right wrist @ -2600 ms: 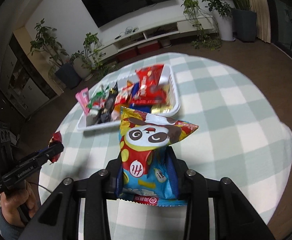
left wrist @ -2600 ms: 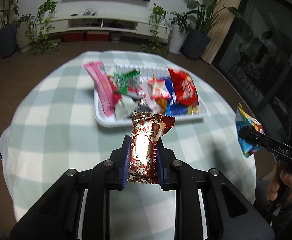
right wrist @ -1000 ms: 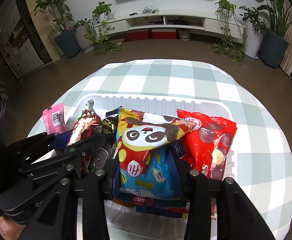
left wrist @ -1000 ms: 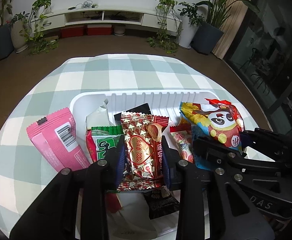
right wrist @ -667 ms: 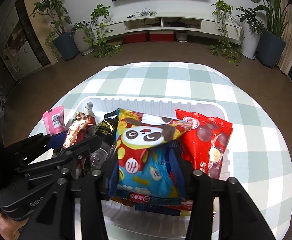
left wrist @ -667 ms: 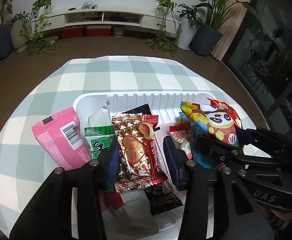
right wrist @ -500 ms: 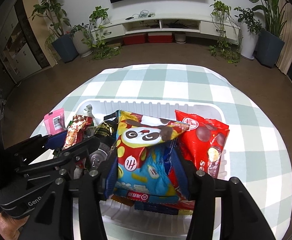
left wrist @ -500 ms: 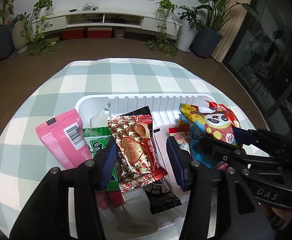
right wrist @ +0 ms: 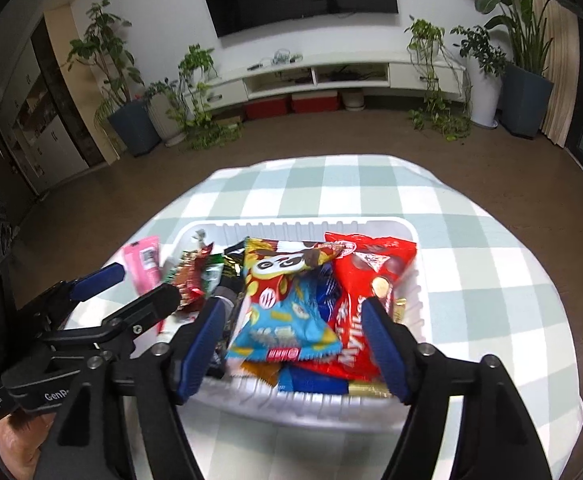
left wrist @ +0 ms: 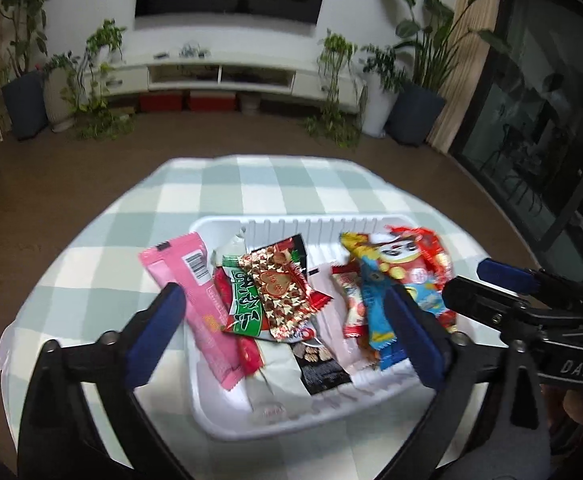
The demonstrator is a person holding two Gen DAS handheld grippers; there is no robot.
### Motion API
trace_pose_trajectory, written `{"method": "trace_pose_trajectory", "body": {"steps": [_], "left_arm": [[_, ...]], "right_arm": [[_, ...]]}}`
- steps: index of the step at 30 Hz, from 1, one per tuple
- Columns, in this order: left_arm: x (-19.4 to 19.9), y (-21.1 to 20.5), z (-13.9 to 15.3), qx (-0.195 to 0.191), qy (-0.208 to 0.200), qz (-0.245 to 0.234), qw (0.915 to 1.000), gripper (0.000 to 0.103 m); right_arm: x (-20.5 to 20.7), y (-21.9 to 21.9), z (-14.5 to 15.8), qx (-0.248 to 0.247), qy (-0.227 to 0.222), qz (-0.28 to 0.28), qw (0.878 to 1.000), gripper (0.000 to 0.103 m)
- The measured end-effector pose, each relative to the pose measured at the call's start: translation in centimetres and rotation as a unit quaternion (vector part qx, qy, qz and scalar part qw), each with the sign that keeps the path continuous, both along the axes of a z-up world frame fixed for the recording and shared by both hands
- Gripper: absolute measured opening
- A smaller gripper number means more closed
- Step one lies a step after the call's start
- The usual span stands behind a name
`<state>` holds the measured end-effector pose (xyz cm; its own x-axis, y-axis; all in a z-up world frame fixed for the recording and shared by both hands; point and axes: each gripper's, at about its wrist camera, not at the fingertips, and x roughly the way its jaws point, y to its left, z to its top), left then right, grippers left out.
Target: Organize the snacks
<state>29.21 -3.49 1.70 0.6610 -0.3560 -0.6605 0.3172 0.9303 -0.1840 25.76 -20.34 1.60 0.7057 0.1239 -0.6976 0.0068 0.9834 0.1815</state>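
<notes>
Checked cloth (left wrist: 251,184) covered the table, and both the left gripper (left wrist: 287,320) and right gripper (right wrist: 295,340) had just spread wide so the heart candy (left wrist: 279,288) and panda bag (right wrist: 287,304) lay loose in the white tray (left wrist: 275,420), low in the frame.

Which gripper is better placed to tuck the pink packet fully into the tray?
Probably left: the left gripper, open and empty, has the pink packet beside its left finger; it overhangs the tray.

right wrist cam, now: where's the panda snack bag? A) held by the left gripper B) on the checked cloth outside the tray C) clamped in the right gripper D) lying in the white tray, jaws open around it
D: the panda snack bag lies on the pile in the white tray, and the right gripper stands open, pads clear of it.
</notes>
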Motion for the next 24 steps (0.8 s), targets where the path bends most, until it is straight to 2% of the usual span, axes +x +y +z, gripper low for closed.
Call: {"method": "trace_pose_trajectory", "body": {"steps": [6, 9, 11, 12, 17, 20, 24], "left_arm": [[-7.3, 0.8, 4.3, 0.007, -0.102, 0.001, 0.9948, 0.103], [-11.7, 1.0, 6.5, 0.033, -0.15, 0.024, 0.9878, 0.103], [-14.8, 1.3, 7.7, 0.039, -0.179, 0.051, 0.9818, 0.103], [-16.5, 1.5, 8.3, 0.037, -0.189, 0.058, 0.9795, 0.103], [-23.3, 2.8, 9.7, 0.026, -0.217, 0.098, 0.9709, 0.103], [-26.5, 3.3, 9.9, 0.027, -0.201, 0.09, 0.9749, 0.103], [-31.0, 3.0, 9.3, 0.056, -0.167, 0.082, 0.981, 0.103]], "right_arm": [[-5.9, 0.4, 2.8, -0.01, -0.071, -0.004, 0.997, 0.088], [-10.0, 0.6, 4.6, -0.019, -0.137, -0.01, 0.99, 0.094], [-13.1, 0.6, 6.0, -0.014, -0.188, -0.018, 0.982, 0.103], [-14.5, 0.6, 6.6, -0.012, -0.207, -0.019, 0.978, 0.103], [-20.8, 1.2, 9.1, -0.01, -0.268, -0.023, 0.963, 0.103], [-23.7, 1.5, 10.0, -0.003, -0.278, -0.014, 0.96, 0.103], [-26.7, 1.6, 9.9, 0.01, -0.253, -0.015, 0.967, 0.103]]}}
